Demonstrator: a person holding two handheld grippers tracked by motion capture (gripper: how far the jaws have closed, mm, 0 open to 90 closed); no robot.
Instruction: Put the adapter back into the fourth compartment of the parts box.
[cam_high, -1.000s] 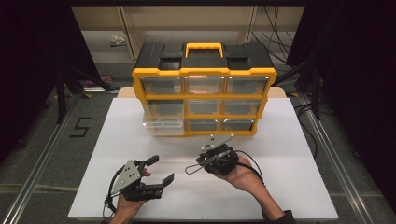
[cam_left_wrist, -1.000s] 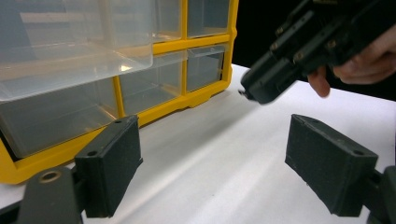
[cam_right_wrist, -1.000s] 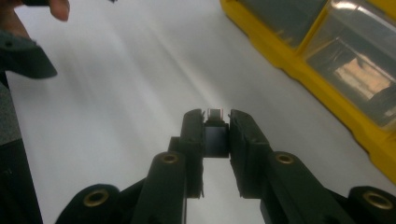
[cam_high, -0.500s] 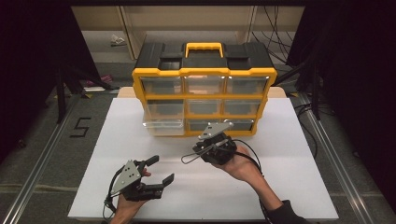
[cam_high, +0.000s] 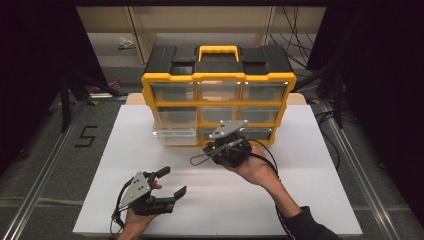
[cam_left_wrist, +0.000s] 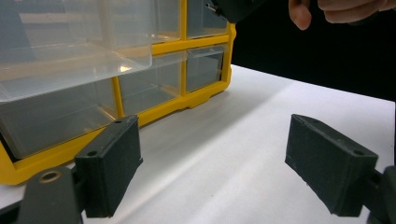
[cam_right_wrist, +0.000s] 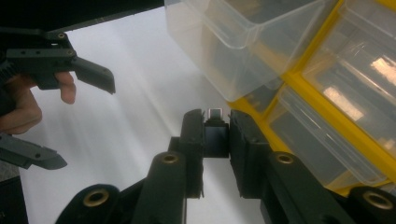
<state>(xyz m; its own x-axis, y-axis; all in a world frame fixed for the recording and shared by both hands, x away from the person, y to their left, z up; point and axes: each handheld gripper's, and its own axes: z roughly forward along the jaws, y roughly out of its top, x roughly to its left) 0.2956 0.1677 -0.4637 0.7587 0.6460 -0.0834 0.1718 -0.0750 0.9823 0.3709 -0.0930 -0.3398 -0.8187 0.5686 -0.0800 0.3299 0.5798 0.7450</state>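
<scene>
The right gripper (cam_right_wrist: 216, 140) had its jaws pressed in on a small black block (cam_right_wrist: 215, 135) with a pale metal tab at its top, seen in the right gripper view just in front of the yellow frame of a drawer organizer (cam_right_wrist: 327, 116). From above, that right gripper (cam_high: 227, 150) hung over the white surface (cam_high: 310, 200) close to the organizer's bottom row, its grey three-cornered plate uppermost, the person's right hand (cam_high: 257, 170) wrapped under it and a dark sleeve (cam_high: 312, 225) running to the lower edge.

The left gripper (cam_high: 170, 184) sat near the front of the surface, well apart from the other, with its jaws spread wide and nothing between them; the left gripper view showed the left gripper (cam_left_wrist: 215, 158) with bare white surface in the gap.

The yellow-and-black organizer (cam_high: 218, 80) stood at the far side of the surface, a yellow handle (cam_high: 218, 51) on its black lid. One clear drawer (cam_high: 175, 132) in the left column jutted forward from the frame, while the other clear drawers sat flush. A "5" (cam_high: 86, 136) was marked on the grey floor to the left.
</scene>
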